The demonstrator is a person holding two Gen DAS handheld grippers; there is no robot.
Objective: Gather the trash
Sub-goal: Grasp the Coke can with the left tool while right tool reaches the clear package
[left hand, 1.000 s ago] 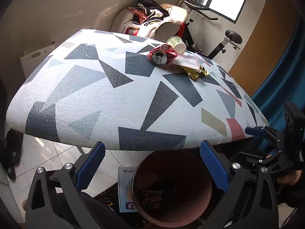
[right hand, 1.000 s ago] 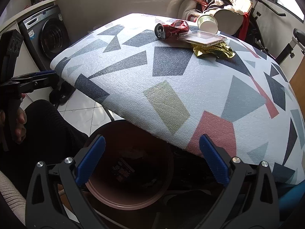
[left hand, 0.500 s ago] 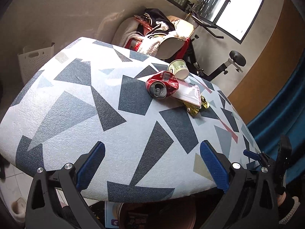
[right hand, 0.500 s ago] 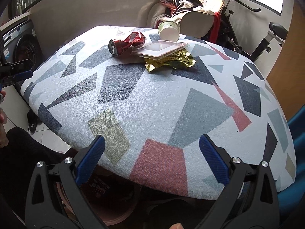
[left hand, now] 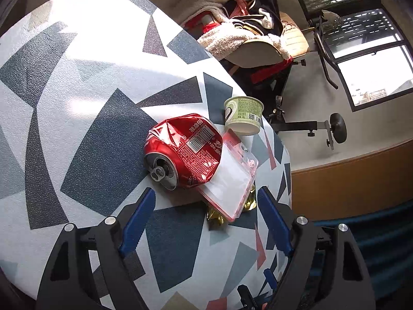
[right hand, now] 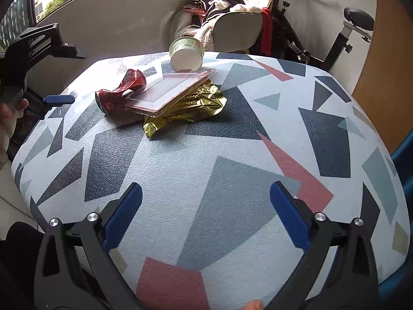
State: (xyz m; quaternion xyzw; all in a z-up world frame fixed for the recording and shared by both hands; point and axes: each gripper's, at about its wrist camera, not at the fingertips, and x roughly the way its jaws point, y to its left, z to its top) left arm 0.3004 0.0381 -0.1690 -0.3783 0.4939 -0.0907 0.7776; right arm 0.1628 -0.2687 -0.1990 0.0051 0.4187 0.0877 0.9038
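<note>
A crushed red can [left hand: 180, 152] lies on the patterned table [left hand: 77, 103], partly on a clear plastic tray [left hand: 229, 180]. A gold wrapper [left hand: 216, 217] sticks out from under the tray. A green paper cup [left hand: 244, 115] lies tipped just beyond them. My left gripper [left hand: 205, 191] hovers close over the near ends of the can and tray. Its jaws are closing, and nothing is pressed between the pads. From the right wrist, the can [right hand: 121, 93], tray [right hand: 170, 90], wrapper [right hand: 191, 106] and cup [right hand: 187, 54] lie well ahead of my open, empty right gripper [right hand: 205, 188].
A chair piled with clothes [left hand: 253, 33] stands behind the table, with an exercise bike [left hand: 330, 126] beside it. A wooden panel [left hand: 348, 183] and a blue curtain [left hand: 374, 232] are on the right. The left gripper's blue pad [right hand: 58, 99] and a hand [right hand: 10, 113] show at the right wrist view's left edge.
Both grippers have left the brown bin below the table edge and moved over the tabletop toward the trash pile. The left gripper has rolled, come close to the can, and its jaws have narrowed.
</note>
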